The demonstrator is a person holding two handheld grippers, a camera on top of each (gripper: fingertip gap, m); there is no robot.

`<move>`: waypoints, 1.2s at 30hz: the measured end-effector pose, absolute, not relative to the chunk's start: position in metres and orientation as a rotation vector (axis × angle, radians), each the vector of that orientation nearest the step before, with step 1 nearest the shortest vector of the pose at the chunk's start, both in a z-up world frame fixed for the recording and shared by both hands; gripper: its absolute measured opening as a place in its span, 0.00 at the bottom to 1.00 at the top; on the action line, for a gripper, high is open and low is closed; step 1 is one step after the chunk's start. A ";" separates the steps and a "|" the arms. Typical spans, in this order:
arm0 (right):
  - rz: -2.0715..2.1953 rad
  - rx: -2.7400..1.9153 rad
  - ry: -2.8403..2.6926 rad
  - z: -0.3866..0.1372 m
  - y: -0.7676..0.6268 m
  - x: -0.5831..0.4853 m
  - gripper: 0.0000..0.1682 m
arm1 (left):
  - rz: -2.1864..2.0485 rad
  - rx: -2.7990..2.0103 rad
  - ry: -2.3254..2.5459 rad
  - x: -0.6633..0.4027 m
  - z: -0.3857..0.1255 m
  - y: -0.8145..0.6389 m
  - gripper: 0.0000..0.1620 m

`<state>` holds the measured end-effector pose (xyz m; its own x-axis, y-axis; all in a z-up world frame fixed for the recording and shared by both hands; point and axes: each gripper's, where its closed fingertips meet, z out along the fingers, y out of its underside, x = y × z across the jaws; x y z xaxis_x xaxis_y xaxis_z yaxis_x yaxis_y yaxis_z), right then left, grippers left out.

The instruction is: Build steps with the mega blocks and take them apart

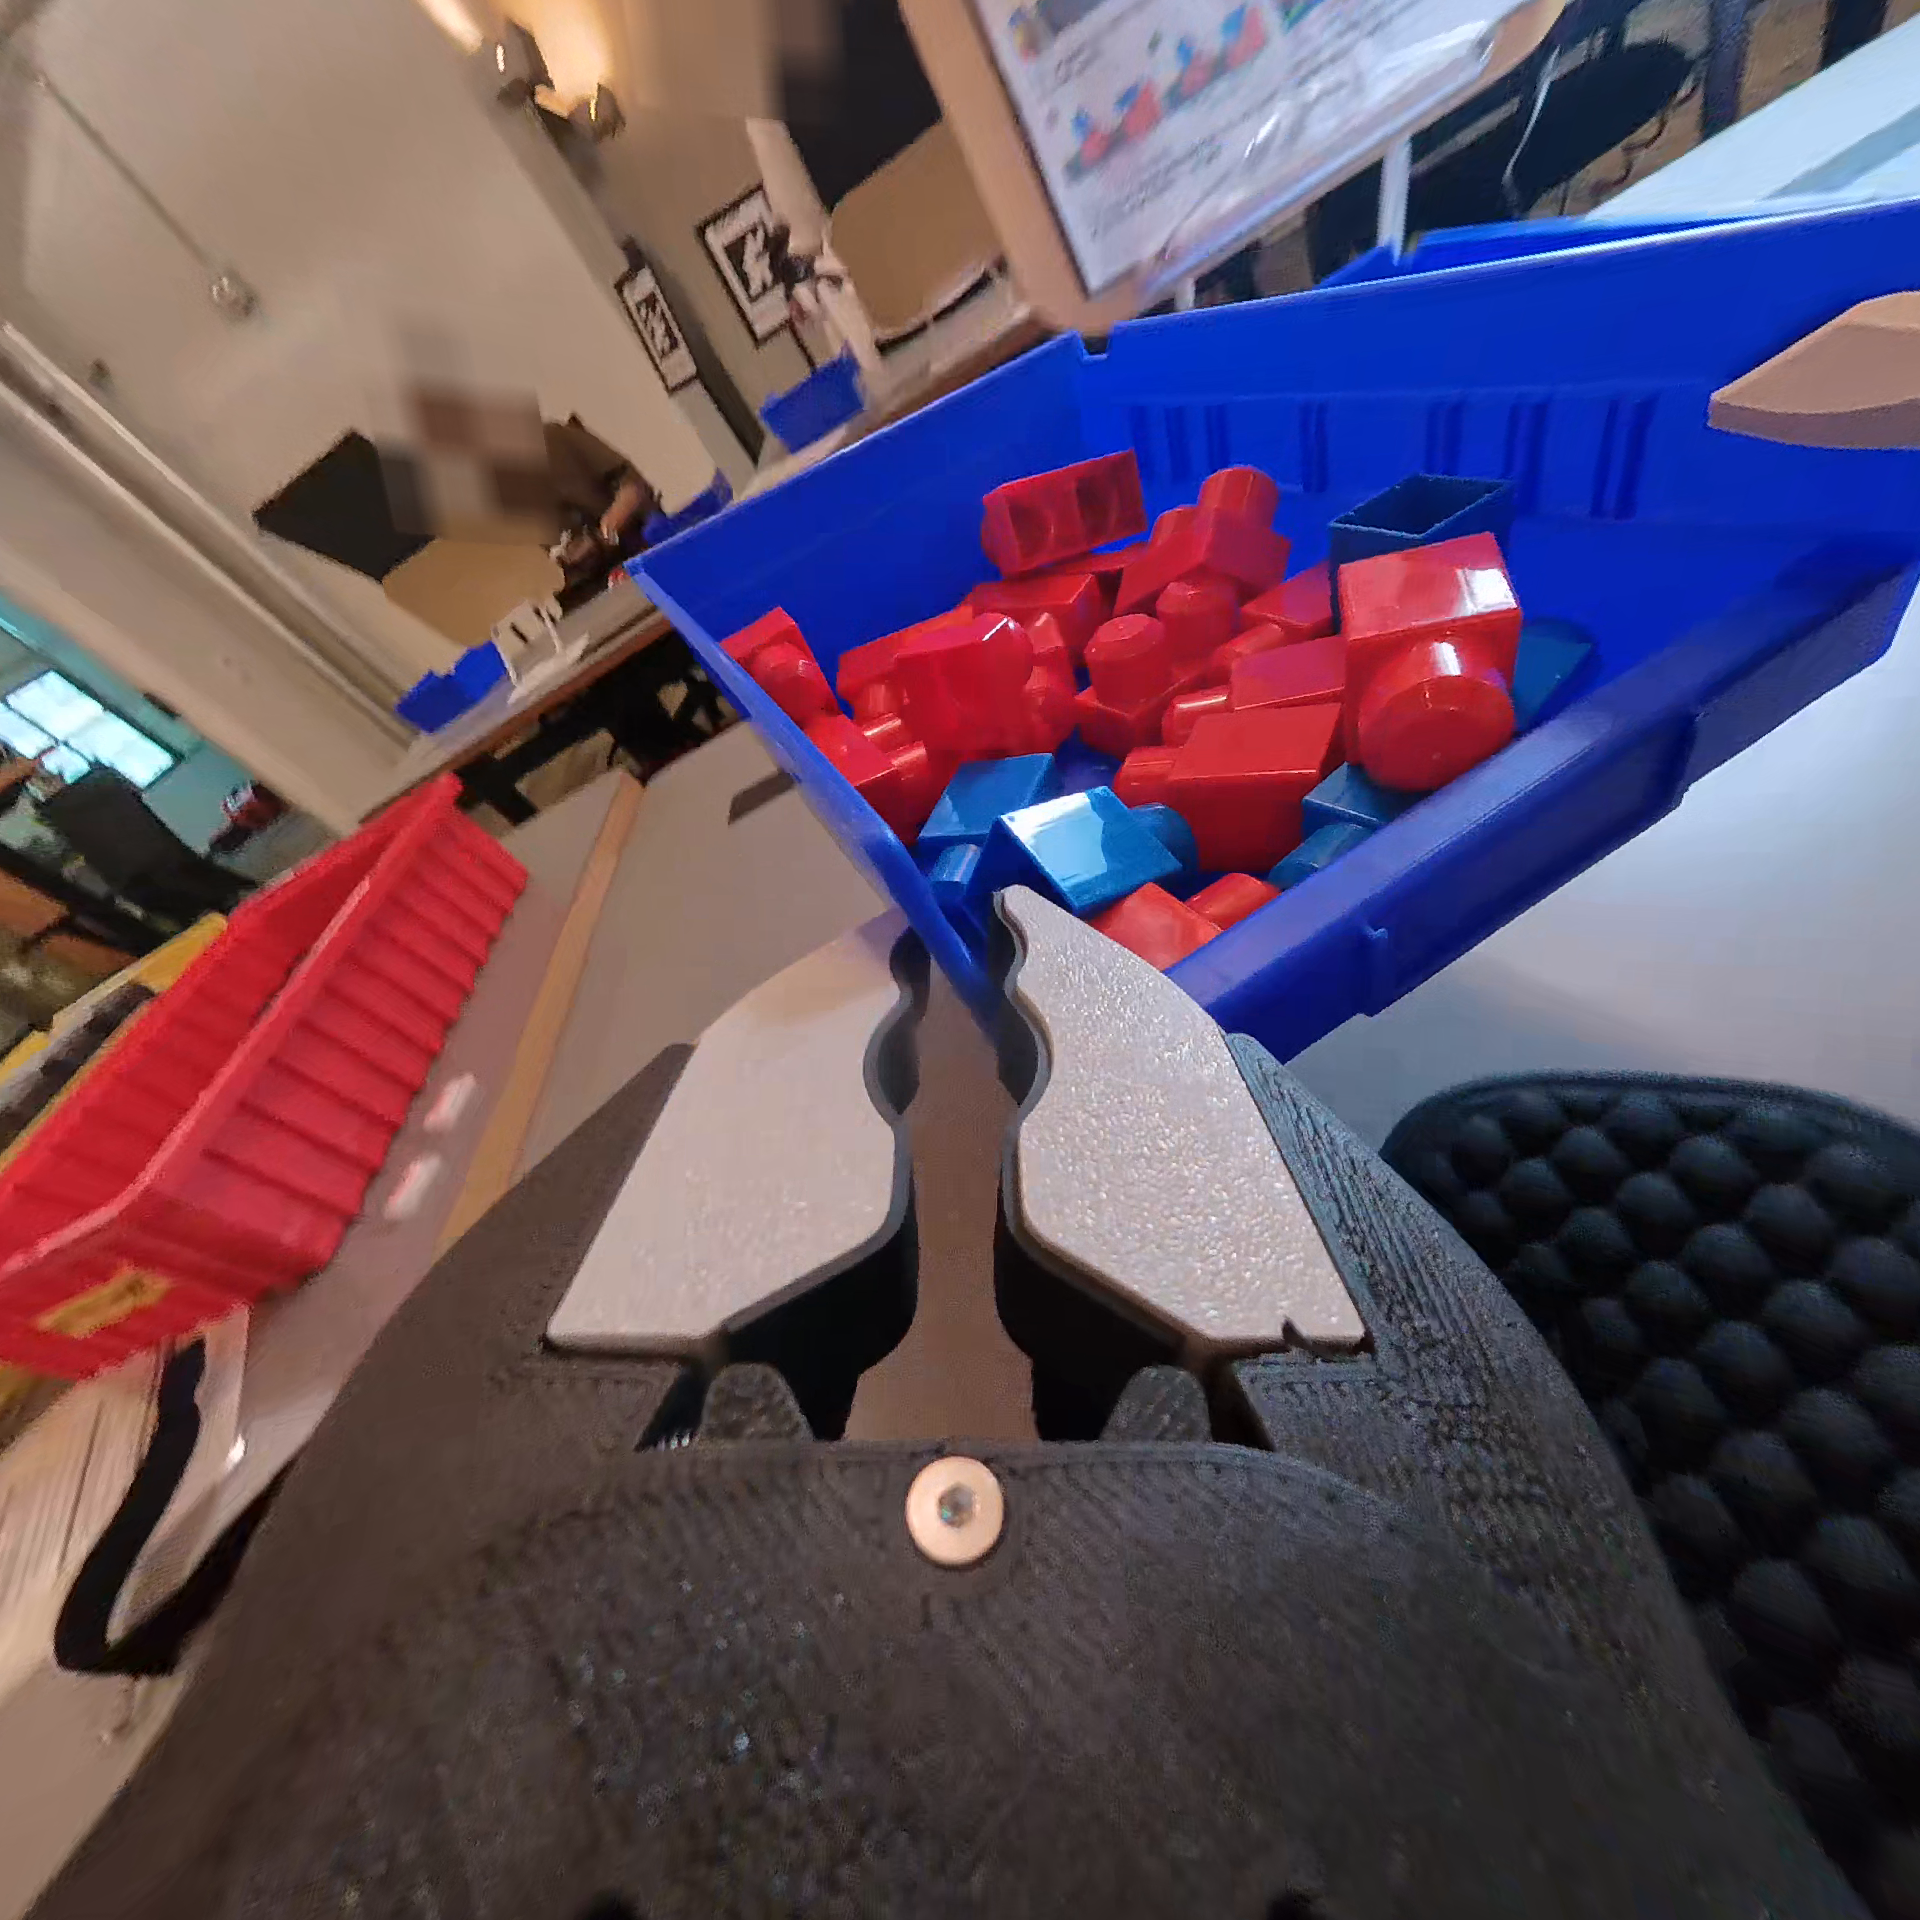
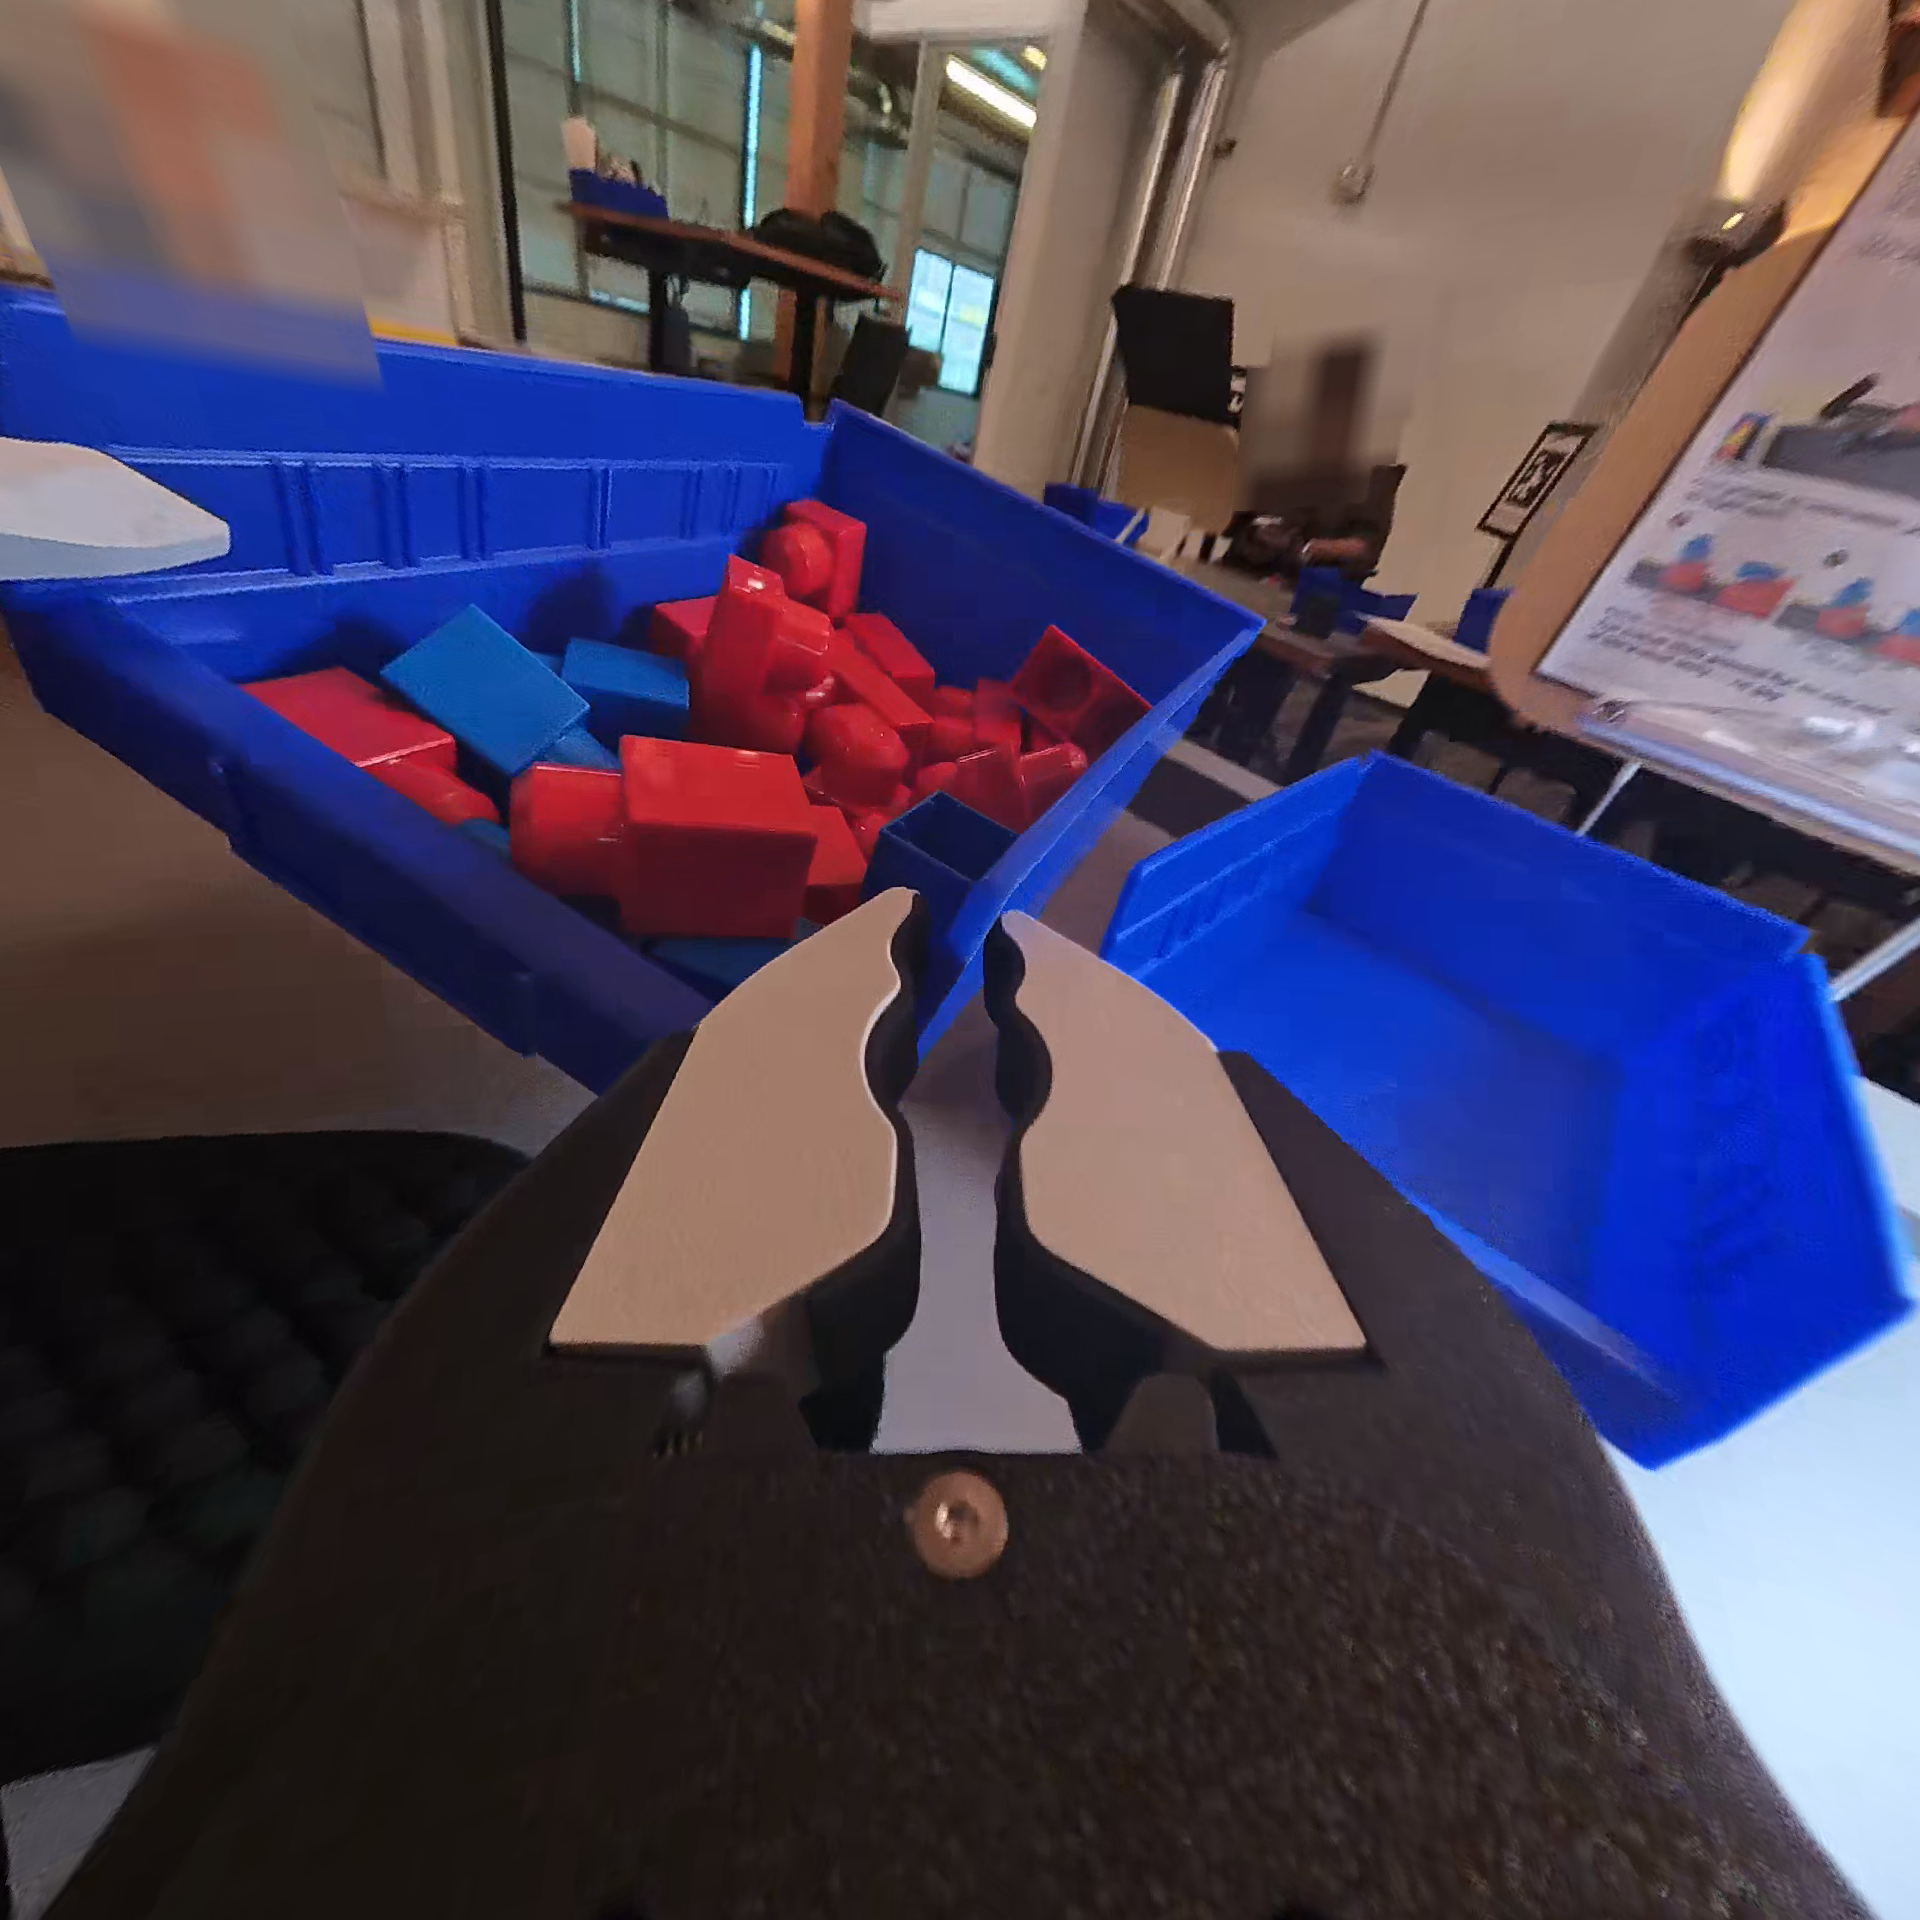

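Observation:
A large blue bin (image 1: 1558,862) holds a loose pile of mega blocks, mostly red (image 1: 1423,644) with some blue (image 1: 1081,847). My left gripper (image 1: 954,920) is at the bin's near left corner, just outside it. Its jaws are almost together and hold nothing. In the right wrist view the same bin (image 2: 416,831) shows red blocks (image 2: 707,831) and blue blocks (image 2: 483,686). My right gripper (image 2: 951,914) is at the bin's near right corner, its jaws almost together and empty. A pale fingertip of the other gripper shows at each view's edge (image 1: 1829,395) (image 2: 94,520).
A small empty blue bin (image 2: 1507,1039) stands right of the large one. A red bin (image 1: 260,1070) stands at the far left. A black quilted mat (image 1: 1714,1299) lies on the white table in front of the large bin. An instruction board (image 2: 1766,582) stands at the back right.

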<state>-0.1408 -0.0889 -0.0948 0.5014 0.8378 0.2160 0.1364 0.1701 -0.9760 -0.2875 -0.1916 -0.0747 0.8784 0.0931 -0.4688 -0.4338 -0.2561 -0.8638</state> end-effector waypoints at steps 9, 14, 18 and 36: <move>0.756 -1.530 -1.103 -0.167 -0.080 -0.179 0.12 | 0.500 -1.848 0.120 -0.333 -0.141 -0.175 0.06; 0.762 -1.470 -1.232 -0.157 -0.076 -0.157 0.30 | 0.528 -1.905 0.156 -0.351 -0.144 -0.175 0.26; 0.584 -1.617 -1.434 -0.176 -0.033 -0.131 0.42 | 0.443 -1.932 0.448 -0.313 -0.128 -0.170 0.33; -0.302 -1.446 -1.939 -0.231 0.047 -0.042 0.20 | 0.291 -2.259 1.226 -0.240 -0.212 -0.114 0.15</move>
<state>-0.0417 0.0467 -0.2311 -0.1418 0.7512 0.6447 0.9118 0.3527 -0.2104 -0.2402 -0.1138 -0.2117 0.5609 -0.7064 -0.4316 -0.8251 -0.4342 -0.3617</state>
